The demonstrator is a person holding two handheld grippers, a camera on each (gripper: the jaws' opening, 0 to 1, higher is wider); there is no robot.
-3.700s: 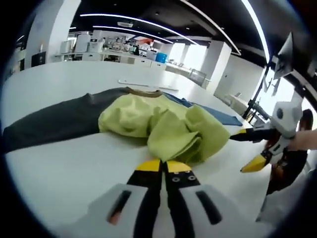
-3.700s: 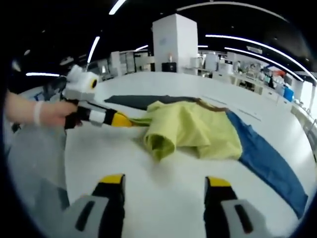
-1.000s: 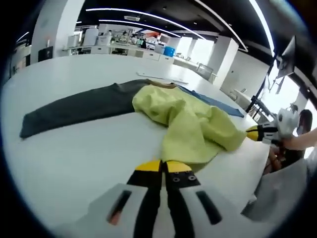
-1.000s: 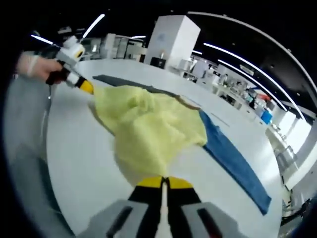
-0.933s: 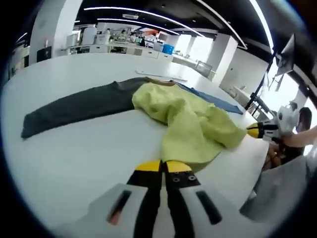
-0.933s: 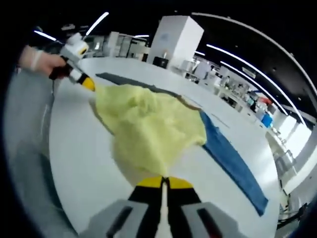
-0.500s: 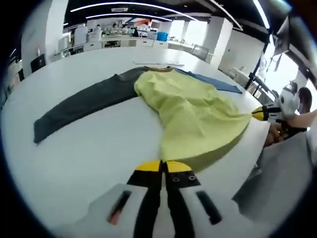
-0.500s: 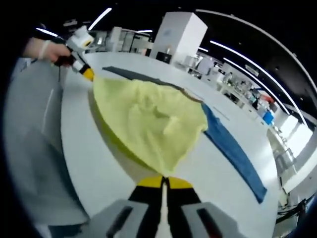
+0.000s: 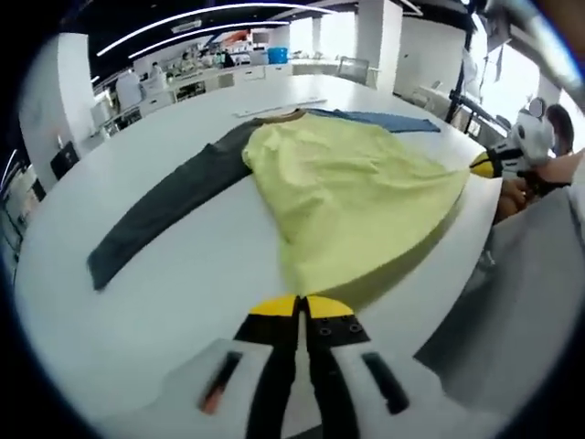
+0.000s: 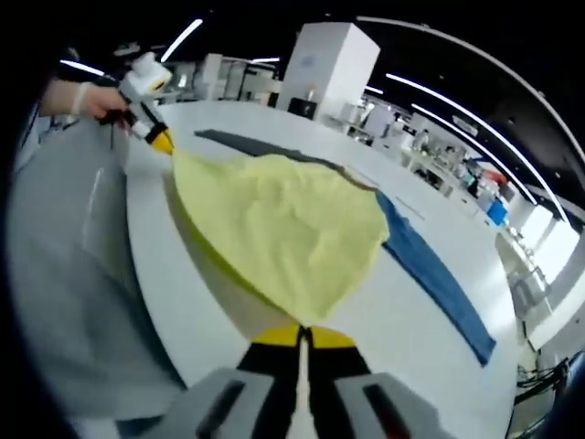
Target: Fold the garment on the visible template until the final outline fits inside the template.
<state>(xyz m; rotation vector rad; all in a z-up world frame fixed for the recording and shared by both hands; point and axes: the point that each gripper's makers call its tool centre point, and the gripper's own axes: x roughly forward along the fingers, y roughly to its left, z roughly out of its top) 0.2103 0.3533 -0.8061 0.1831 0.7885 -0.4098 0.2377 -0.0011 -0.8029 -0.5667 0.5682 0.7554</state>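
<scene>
At the start of the sequence the yellow garment (image 9: 352, 197) lies bunched in a heap on the white table (image 9: 174, 274), with the right gripper (image 10: 299, 331) gaping wide above the bare top. Now that gripper's jaws are pressed together on the hem, and the left gripper (image 9: 300, 305) pinches the other corner. The crumpled folds are gone: the cloth is pulled out flat and taut between the two grippers, its lower edge drawn towards the table's near edge.
</scene>
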